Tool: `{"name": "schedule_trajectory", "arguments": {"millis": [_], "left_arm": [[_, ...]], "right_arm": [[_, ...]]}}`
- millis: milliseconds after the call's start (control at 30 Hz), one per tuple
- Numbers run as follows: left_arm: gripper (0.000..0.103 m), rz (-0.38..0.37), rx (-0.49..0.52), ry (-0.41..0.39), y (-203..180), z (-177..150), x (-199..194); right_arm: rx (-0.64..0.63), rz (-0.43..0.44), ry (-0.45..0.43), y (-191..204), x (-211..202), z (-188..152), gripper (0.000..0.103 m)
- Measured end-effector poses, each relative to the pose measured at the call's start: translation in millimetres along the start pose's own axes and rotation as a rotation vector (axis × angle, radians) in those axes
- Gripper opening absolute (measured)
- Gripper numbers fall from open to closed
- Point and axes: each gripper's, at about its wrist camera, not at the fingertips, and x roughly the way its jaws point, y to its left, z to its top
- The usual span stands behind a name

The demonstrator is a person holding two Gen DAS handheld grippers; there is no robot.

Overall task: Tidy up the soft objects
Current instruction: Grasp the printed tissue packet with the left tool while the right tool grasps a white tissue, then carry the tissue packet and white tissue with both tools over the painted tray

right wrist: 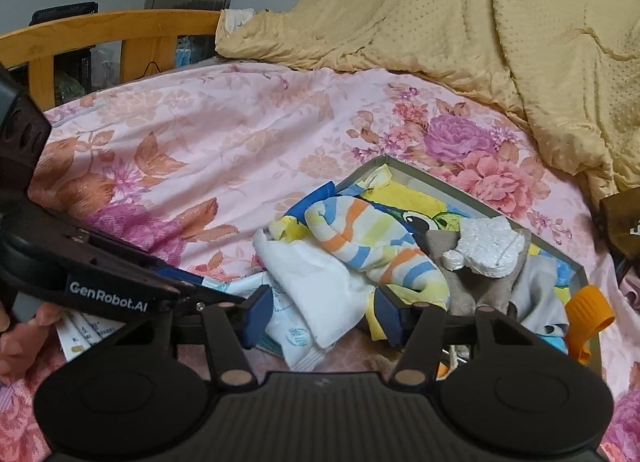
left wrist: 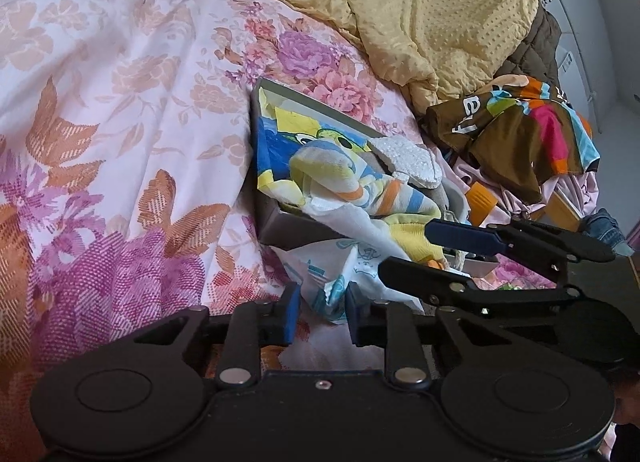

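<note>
Item: white cloth (left wrist: 340, 274), 6 o'clock of grey box (left wrist: 280, 222). Left gripper (left wrist: 323, 314) pinching it; right gripper (right wrist: 320, 314) spread around it (lift both together, hem level).

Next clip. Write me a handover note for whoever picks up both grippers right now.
Left gripper: jaws narrow around the white printed cloth; firm grip unclear.
Right gripper: open, over the same cloth.
Grey rectangular tray on the floral bedsheet already holds the striped sock, white foam piece and grey cloth.
Left to do: the white cloth spills over the tray's edge; the brown multicoloured garment lies outside.
</note>
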Motion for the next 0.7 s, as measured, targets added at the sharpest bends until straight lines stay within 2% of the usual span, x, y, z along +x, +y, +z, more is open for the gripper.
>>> {"name": "schedule_trajectory", "arguments": {"millis": [67, 200, 433, 567, 700], "left_arm": [[0.02, 0.003, -0.004, -0.002, 1, 0, 0], [0.014, 0.007, -0.01, -0.007, 2, 0, 0], [0.012, -0.003, -0.037, -0.03, 6, 0, -1], [0.009, -0.006, -0.035, -0.038, 6, 0, -1], [0.005, -0.007, -0.037, -0.037, 7, 0, -1]], "right_arm": [[0.007, 0.003, 0.008, -1, 4, 1, 0.053], [0.023, 0.012, 0.01, -2, 9, 1, 0.048], [0.075, 0.038, -0.001, -4, 14, 3, 0.038], [0.098, 0.056, -0.002, -3, 16, 5, 0.021], [0.142, 0.074, -0.012, -6, 15, 4, 0.012]]}}
